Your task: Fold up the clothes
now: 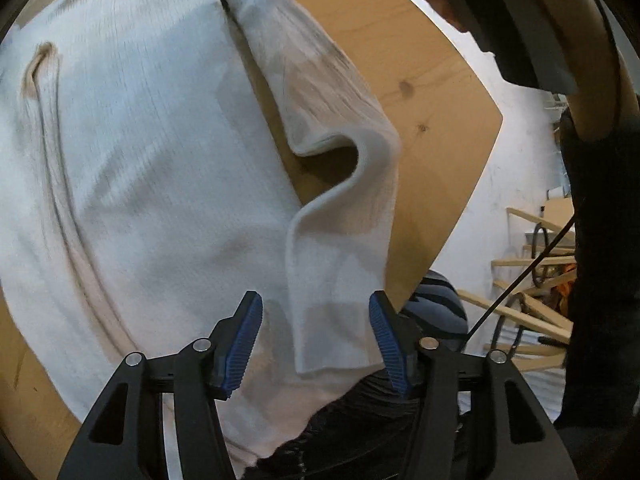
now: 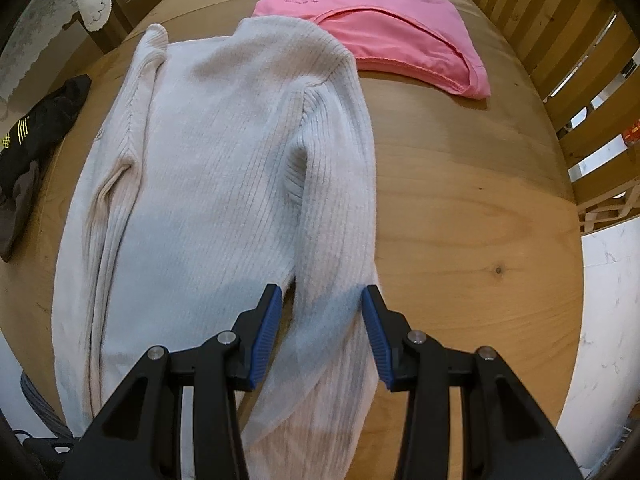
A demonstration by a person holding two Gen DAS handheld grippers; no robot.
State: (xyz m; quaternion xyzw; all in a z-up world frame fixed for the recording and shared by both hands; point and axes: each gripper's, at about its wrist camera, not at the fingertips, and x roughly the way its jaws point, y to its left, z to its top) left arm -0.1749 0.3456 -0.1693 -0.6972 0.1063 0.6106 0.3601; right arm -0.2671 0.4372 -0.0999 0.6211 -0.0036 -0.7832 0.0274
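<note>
Left gripper: jaws wide, empty, over the cream sweater's folded cuff at the wooden table's edge; right gripper: jaws wide astride the sleeve (no grip); sweater lies flat; folded pink garment beyond.

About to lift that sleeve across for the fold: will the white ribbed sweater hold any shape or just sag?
Probably floppy: the white ribbed sweater lies limp on the table, and its sleeve curls in a loose wave. The ribbed knit looks thick, so likely some weight and stretch when lifted. Its texture should grip the ridged pads. Both grippers, left and right, are open.
</note>
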